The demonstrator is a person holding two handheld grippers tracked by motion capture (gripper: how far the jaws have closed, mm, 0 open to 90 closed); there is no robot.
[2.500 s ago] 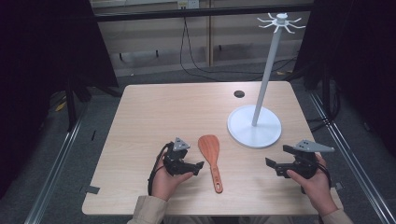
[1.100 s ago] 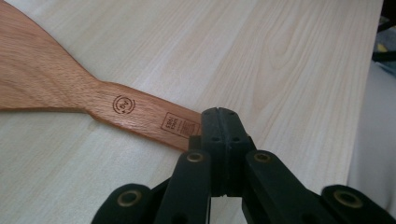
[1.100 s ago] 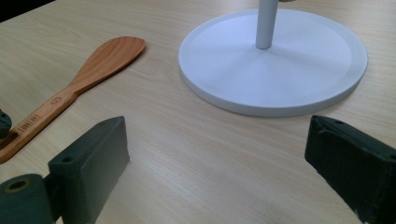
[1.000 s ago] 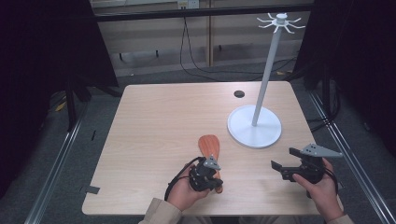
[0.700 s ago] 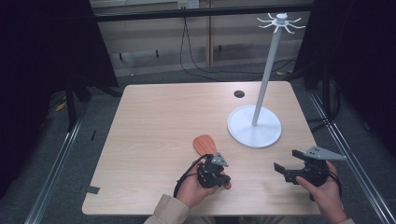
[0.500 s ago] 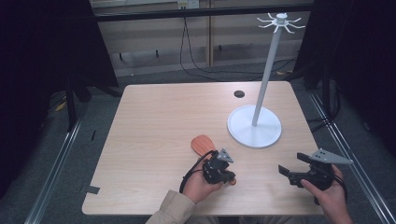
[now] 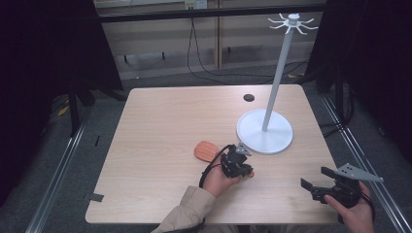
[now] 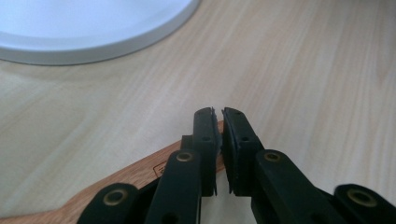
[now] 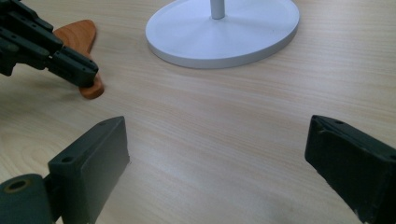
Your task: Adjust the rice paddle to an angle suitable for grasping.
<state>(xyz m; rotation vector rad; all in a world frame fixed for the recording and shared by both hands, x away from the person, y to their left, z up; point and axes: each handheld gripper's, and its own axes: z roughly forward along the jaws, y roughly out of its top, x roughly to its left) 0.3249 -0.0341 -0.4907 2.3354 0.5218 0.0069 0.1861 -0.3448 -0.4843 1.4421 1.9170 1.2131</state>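
The left gripper (image 7: 241, 162), fingers (image 8: 205, 135) just parting and grasping nothing, has swung the spatula (image 7: 206, 150) sideways on the bench (image 7: 165, 121), handle toward the released right gripper (image 7: 316, 180).

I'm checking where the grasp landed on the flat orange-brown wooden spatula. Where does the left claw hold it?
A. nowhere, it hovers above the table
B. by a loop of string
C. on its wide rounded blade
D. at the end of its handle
D: the left claw is shut on the handle end of the flat orange-brown wooden spatula, while the wide blade sticks out free on the far side of the hand.
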